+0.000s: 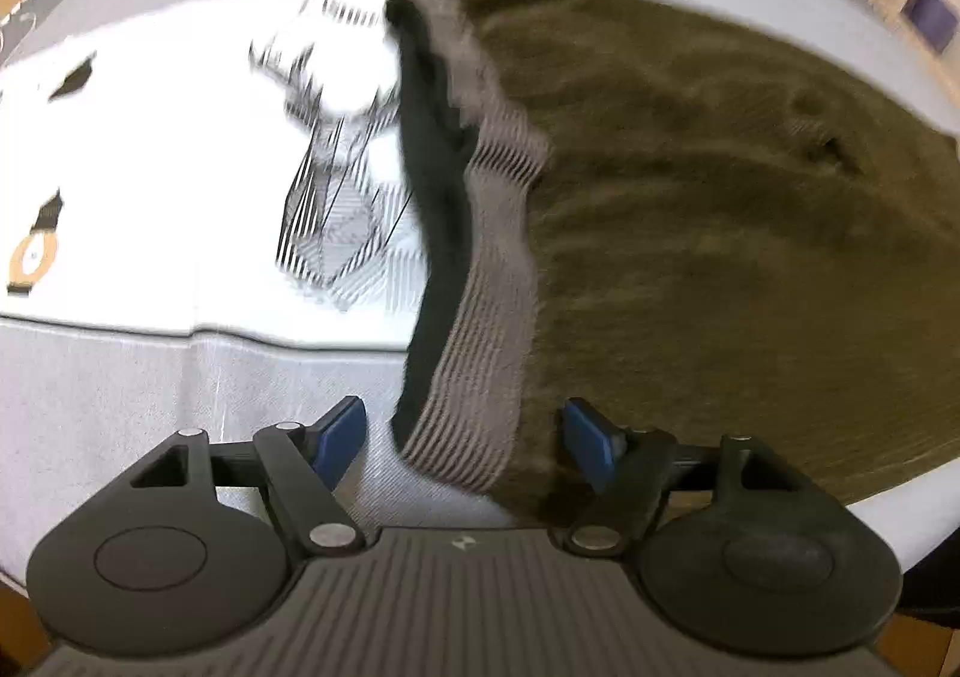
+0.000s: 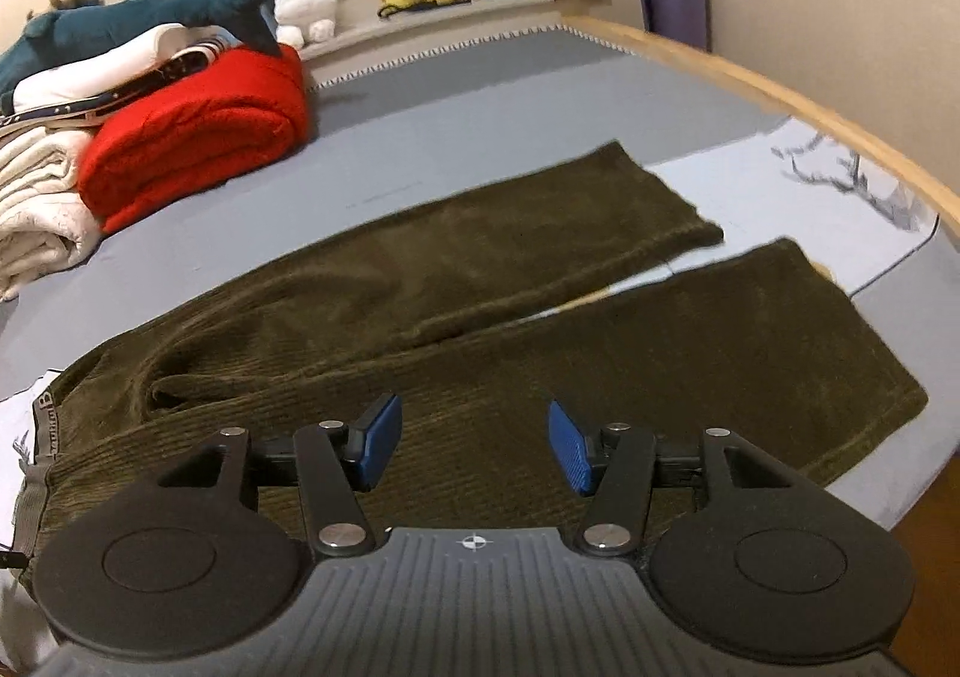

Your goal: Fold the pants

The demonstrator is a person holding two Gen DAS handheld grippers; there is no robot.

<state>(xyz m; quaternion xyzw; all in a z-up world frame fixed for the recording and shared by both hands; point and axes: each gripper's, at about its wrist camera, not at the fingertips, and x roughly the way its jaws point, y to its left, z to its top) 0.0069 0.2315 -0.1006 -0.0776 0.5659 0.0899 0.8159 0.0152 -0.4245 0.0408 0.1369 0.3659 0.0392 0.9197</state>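
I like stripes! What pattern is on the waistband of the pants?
Thin grey and dark stripes on the waistband of the olive-brown corduroy pants, clearest from the left wrist view.

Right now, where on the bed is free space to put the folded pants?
Bare grey sheet lies between the olive pants and the window ledge. The red blanket and stacked linens crowd one side.

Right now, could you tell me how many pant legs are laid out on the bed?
2. The far leg lies across the bed's middle; the near leg lies beside it, closer to the camera, and they part toward the hems. Nothing suggests a hidden one.
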